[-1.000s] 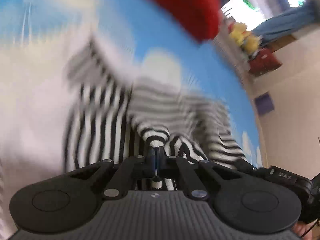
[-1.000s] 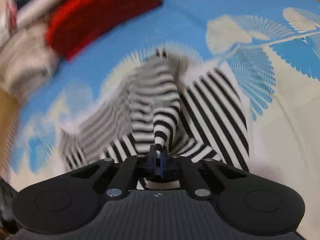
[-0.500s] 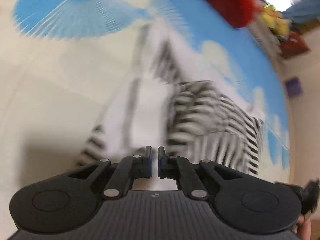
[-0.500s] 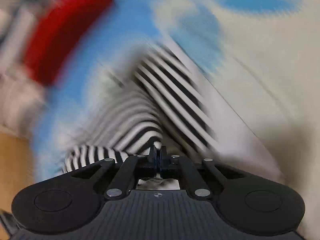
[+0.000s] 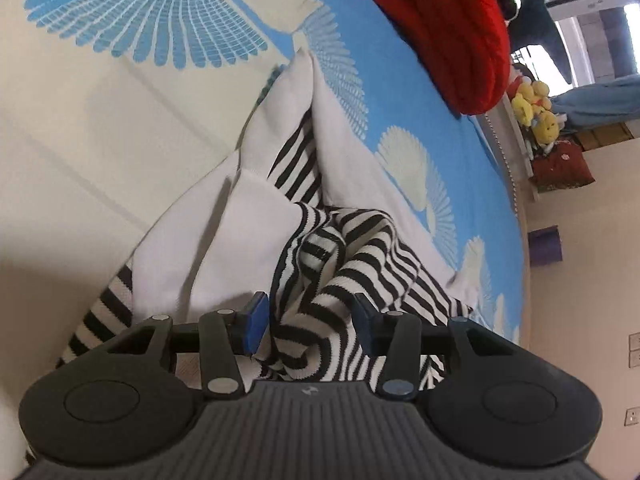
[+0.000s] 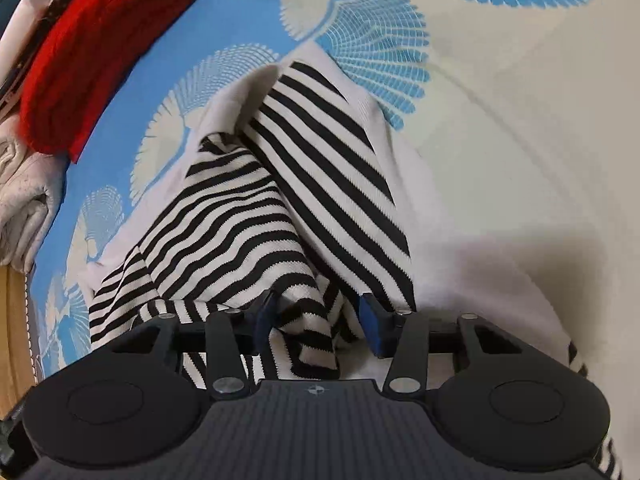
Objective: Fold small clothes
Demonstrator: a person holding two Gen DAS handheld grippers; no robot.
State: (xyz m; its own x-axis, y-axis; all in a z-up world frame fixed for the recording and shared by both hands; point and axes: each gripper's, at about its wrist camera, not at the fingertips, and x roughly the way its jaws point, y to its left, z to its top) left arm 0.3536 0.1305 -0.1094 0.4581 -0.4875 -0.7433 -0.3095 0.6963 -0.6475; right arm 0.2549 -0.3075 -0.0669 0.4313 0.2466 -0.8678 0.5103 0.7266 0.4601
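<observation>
A small black-and-white striped garment with white panels [image 5: 352, 248] lies bunched on the blue and cream patterned cloth [image 5: 120, 128]. My left gripper [image 5: 306, 320] is open, its jaws standing wide on either side of a striped fold, not pinching it. In the right wrist view the same garment [image 6: 288, 184] lies in front of my right gripper [image 6: 320, 322], which is open with a striped edge lying loose between its jaws.
A folded red knit [image 5: 452, 24] lies at the far side of the cloth; it also shows in the right wrist view [image 6: 96, 52]. Folded white clothes [image 6: 24, 184] lie at the left. Stuffed toys [image 5: 536, 108] and a wall stand to the right.
Both grippers were shut on the striped garment a second ago. Both have opened and let it go, and the garment now lies on the cloth.
</observation>
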